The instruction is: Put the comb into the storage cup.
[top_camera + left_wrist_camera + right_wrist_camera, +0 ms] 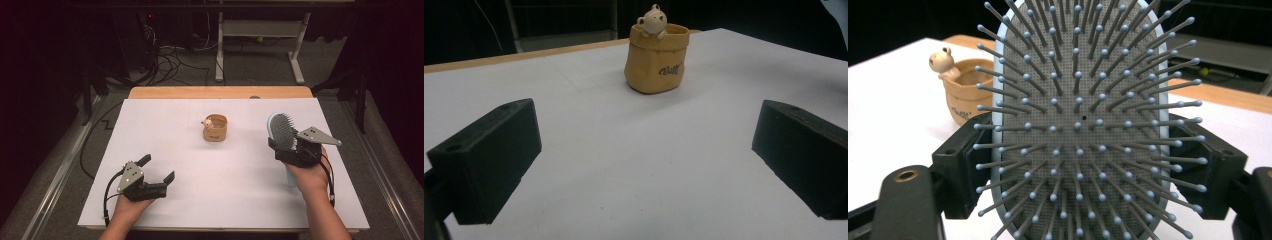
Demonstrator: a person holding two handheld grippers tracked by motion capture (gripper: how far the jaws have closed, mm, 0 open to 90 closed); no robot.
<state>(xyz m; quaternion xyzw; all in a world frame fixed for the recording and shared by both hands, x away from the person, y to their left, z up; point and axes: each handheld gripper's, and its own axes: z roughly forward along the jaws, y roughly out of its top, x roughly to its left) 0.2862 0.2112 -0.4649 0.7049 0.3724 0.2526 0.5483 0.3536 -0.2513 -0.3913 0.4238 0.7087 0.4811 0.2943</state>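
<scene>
Two grippers, near table edge. Left gripper (159, 168) sits low at the near-left, jaws wide apart with nothing between. Right gripper (295, 146) near-right, clamped on one hairbrush (281, 130), head upright, bristles facing the person. One tan pot (215, 128) with a bear on its rim, mid-table, well apart from both. White table (165, 125): open room everywhere else, far edge bare wood.

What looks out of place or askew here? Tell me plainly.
Nothing stands out. The hairbrush is gripped squarely in the right tongs, the bear cup stands upright on the table, and the left tongs hang open.
</scene>
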